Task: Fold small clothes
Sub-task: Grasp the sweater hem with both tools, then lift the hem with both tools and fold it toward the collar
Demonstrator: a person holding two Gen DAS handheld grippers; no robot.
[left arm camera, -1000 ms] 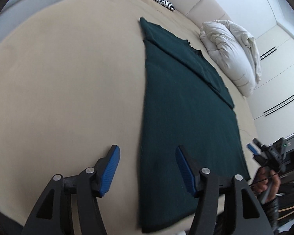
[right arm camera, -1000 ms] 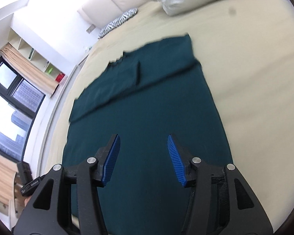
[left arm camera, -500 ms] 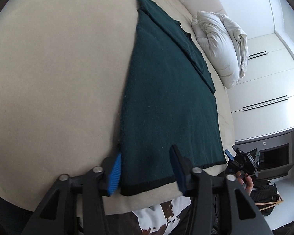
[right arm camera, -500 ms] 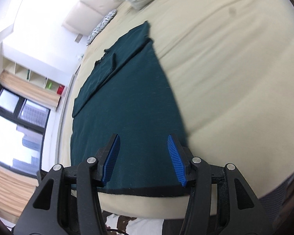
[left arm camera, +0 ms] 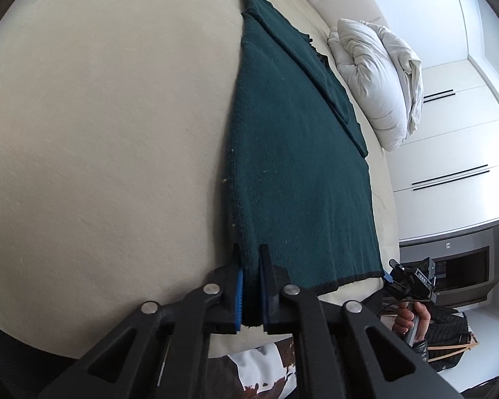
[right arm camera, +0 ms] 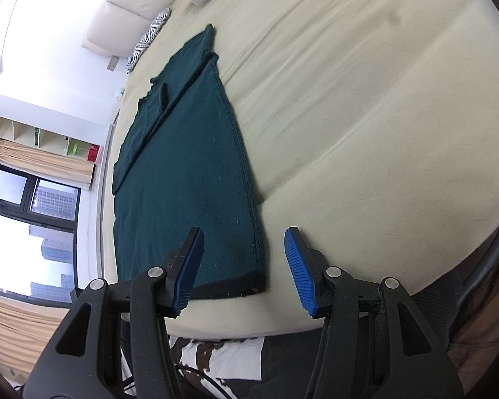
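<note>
A dark green knit garment [left arm camera: 292, 153] lies flat on the beige bed [left arm camera: 99, 133], its sleeves folded across the far end. My left gripper [left arm camera: 249, 259] is shut on the garment's near left corner at the bed's front edge. In the right wrist view the garment [right arm camera: 183, 173] shows its black hem nearest me. My right gripper [right arm camera: 244, 249] is open, its blue pads on either side of the near right corner, just above the hem. The right gripper also shows in the left wrist view [left arm camera: 406, 279], held in a hand.
A white pillow [left arm camera: 379, 79] lies at the bed's far right, a zebra-print cushion [right arm camera: 149, 38] at the headboard. White wardrobes [left arm camera: 455, 153] stand on the right, a window [right arm camera: 26, 219] and shelves on the left. A brown-and-white cloth [right arm camera: 216, 355] lies below the bed's front edge.
Both grippers have moved back to the garment's near hem. My left gripper has shut on the left corner. My right gripper has shifted to the right corner and stays open.
</note>
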